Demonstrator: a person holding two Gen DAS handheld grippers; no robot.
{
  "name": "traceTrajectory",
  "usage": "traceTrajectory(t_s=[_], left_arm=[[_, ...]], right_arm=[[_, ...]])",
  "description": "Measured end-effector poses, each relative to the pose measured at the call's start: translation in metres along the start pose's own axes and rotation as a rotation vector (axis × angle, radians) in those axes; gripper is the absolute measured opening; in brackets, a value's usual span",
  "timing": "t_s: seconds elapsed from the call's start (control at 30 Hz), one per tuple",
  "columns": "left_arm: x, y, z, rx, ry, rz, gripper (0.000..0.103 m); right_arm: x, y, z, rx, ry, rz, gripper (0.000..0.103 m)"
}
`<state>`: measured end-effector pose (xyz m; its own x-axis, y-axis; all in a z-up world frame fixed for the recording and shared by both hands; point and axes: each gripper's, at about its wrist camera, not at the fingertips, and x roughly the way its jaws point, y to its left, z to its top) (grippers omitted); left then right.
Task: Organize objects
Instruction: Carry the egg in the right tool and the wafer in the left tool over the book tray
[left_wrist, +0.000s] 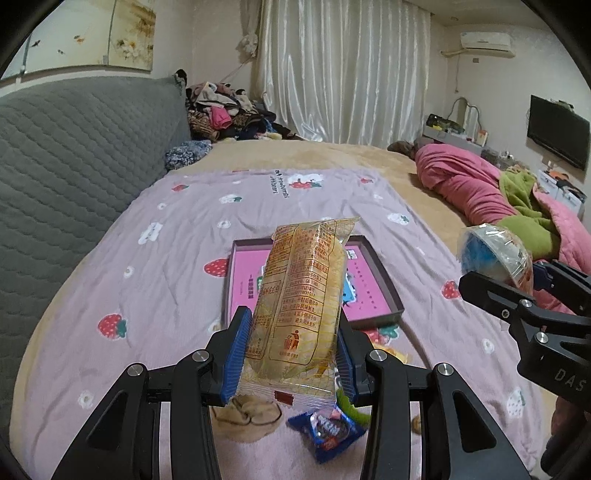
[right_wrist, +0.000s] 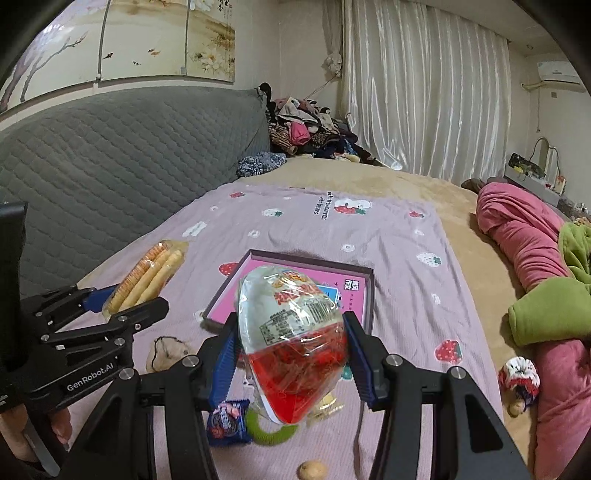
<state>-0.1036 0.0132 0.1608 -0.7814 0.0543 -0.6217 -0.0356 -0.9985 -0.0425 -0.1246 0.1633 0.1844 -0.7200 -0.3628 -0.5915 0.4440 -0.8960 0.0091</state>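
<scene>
A lilac strawberry-print cotton blanket lies spread on the bed, with a grey quilted headboard cover along its left. On the blanket sits a shallow pink-lined cardboard box lid, empty. The left tongs hold a clear-wrapped yellow biscuit packet upright above the lid's near edge; to their right the right tongs hold an egg-shaped red-and-white plastic-wrapped toy above the lid's near side. Below them, nearer the cameras, a blue foil cookie packet lies just left of a green fabric ring. A heap of mixed clothes sits behind the bed, before the curtain. Rolled pink and green quilts lie along the bed's right.
</scene>
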Motion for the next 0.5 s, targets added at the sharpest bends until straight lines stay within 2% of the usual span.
traceTrajectory(t_s=[0.5], left_arm=[[0.06, -0.001, 0.034, 0.012, 0.008, 0.034, 0.044]], right_arm=[[0.058, -0.019, 0.022, -0.001, 0.009, 0.003, 0.054]])
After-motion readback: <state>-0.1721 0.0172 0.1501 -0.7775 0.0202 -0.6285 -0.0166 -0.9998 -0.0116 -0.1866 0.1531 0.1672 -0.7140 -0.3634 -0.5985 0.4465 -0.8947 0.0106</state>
